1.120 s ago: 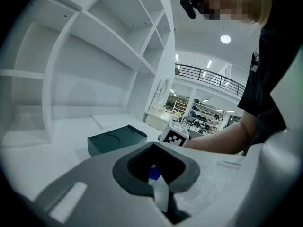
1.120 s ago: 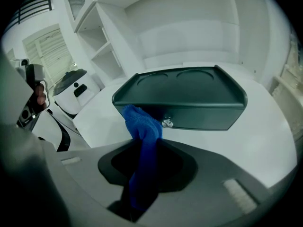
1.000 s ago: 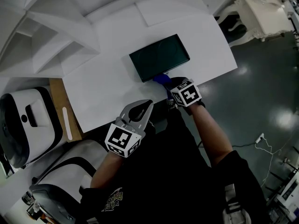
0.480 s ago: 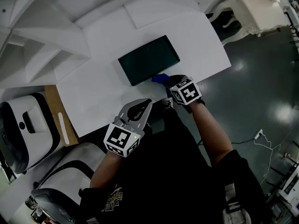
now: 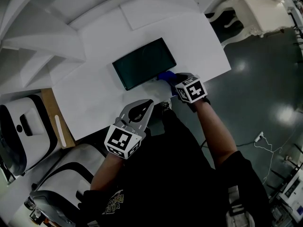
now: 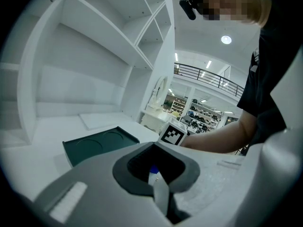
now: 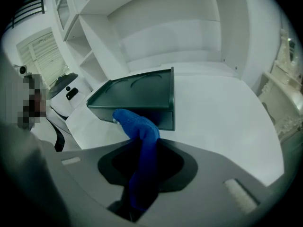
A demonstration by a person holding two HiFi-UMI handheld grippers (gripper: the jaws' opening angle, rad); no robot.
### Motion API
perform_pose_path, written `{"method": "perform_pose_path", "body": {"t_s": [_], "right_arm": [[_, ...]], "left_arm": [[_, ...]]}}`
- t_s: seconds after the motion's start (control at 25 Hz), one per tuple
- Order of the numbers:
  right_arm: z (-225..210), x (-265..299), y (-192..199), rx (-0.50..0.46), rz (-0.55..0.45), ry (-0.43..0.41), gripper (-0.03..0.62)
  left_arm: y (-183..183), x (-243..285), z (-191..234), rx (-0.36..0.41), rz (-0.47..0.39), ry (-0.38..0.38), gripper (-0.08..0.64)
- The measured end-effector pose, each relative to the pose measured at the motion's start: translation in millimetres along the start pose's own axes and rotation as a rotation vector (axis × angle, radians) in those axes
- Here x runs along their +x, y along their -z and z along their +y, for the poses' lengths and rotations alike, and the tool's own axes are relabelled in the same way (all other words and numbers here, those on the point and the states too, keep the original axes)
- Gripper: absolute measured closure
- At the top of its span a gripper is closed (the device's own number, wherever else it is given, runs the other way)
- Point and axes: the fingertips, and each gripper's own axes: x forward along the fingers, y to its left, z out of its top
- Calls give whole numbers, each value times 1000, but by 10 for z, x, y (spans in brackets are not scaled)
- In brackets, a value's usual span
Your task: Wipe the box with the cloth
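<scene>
— Where's the box sitting?

— The dark green flat rectangular box (image 5: 144,63) lies slantwise near the middle of the white table (image 5: 94,93). It has a dull finish and straight side walls, and two shallow round hollows are pressed into its top inside a slightly raised rim.

— And the cloth?

— The blue knitted cloth (image 5: 165,75) is pinched in the right gripper (image 5: 174,79). The jaws are clamped on it, and its loose end curls forward against the box's near side wall, close to the right-hand corner.

— The other one?

— The left gripper (image 5: 142,110) hangs at the table's near edge, well apart from the box. Its jaws are pressed together on nothing.

— What else is about?

— A thin white board (image 5: 158,6) lies flat on the table beyond the box. White shelves (image 5: 42,37) rise at the left and back. Down at the left there's a white-and-black machine (image 5: 21,126) and a white padded chair (image 5: 61,167), with a pale wooden strip (image 5: 57,119) beside the table. To the right I see dark glossy floor (image 5: 265,79) and an ornate white dresser (image 5: 265,6). The person's right forearm (image 5: 215,131) reaches in over the table's near edge.
</scene>
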Motion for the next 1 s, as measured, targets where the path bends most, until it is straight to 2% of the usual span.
{"method": "perform_pose_path", "body": {"t_s": [0.52, 1.0], "right_arm": [[-354, -34, -21, 3, 22, 5, 474], [-583, -112, -11, 57, 17, 43, 472]], "left_arm": [[-112, 314, 36, -12, -20, -9, 560], [-194, 361, 53, -1, -26, -7, 560]]}}
